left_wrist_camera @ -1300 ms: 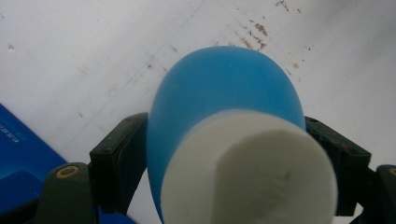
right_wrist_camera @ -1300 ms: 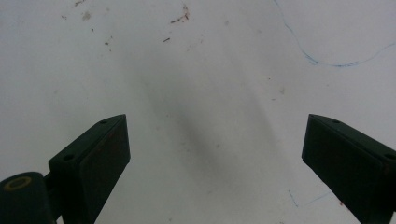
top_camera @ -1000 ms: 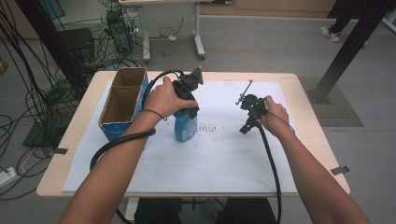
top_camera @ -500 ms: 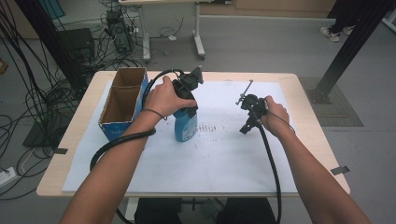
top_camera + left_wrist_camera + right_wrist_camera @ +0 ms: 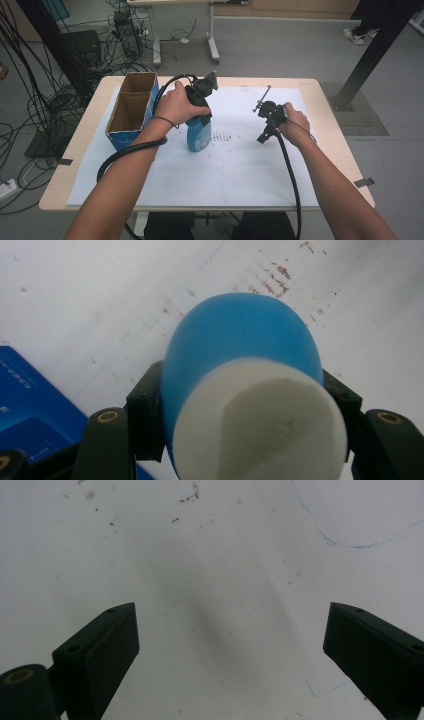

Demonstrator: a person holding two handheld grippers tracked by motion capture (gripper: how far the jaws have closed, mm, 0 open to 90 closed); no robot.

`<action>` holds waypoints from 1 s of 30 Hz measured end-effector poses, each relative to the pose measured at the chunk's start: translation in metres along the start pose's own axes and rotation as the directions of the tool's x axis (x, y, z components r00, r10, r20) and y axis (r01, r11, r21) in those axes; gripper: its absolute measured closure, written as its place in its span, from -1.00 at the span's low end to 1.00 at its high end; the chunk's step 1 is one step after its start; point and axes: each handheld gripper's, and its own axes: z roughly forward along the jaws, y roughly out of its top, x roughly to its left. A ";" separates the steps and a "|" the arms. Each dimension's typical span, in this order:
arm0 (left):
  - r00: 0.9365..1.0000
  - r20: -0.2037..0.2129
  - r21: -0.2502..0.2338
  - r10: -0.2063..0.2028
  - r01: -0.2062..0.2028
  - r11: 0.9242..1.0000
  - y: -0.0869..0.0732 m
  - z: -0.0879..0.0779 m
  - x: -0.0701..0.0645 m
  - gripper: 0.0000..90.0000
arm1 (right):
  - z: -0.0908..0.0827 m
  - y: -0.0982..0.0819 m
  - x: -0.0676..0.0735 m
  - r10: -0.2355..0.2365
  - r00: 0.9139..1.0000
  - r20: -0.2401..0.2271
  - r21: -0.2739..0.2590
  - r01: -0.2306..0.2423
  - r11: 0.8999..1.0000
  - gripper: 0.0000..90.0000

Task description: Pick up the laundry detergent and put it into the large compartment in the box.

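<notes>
Left hand-held gripper (image 5: 240, 440) jaws have just been closed onto the blue bottle (image 5: 197, 131), upright on the counter (image 5: 310, 85) beside the box (image 5: 131, 107) (grip secured, lift possible). Right hand-held gripper (image 5: 230, 650) held wide, empty.

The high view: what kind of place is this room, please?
Probably a lab or workshop for recording handling tasks. A wooden table covered with white paper stands on a grey floor, many loose cables lie beside it, and a black metal frame post stands behind.

left tongs (image 5: 199, 107) clamped, right tongs (image 5: 230, 645) spread
</notes>
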 end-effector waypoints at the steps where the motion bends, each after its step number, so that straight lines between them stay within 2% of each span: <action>1: 1.000 -0.002 0.001 0.001 -0.001 1.000 0.000 0.000 0.000 -0.17 | 0.000 0.000 0.000 -0.001 1.000 -0.001 0.000 0.001 1.000 -0.84; 30: 1.000 -0.003 -0.013 0.002 -0.002 1.000 -0.002 0.000 0.000 -0.17 | 0.000 0.001 0.000 -0.001 1.000 0.003 0.004 0.001 1.000 -0.84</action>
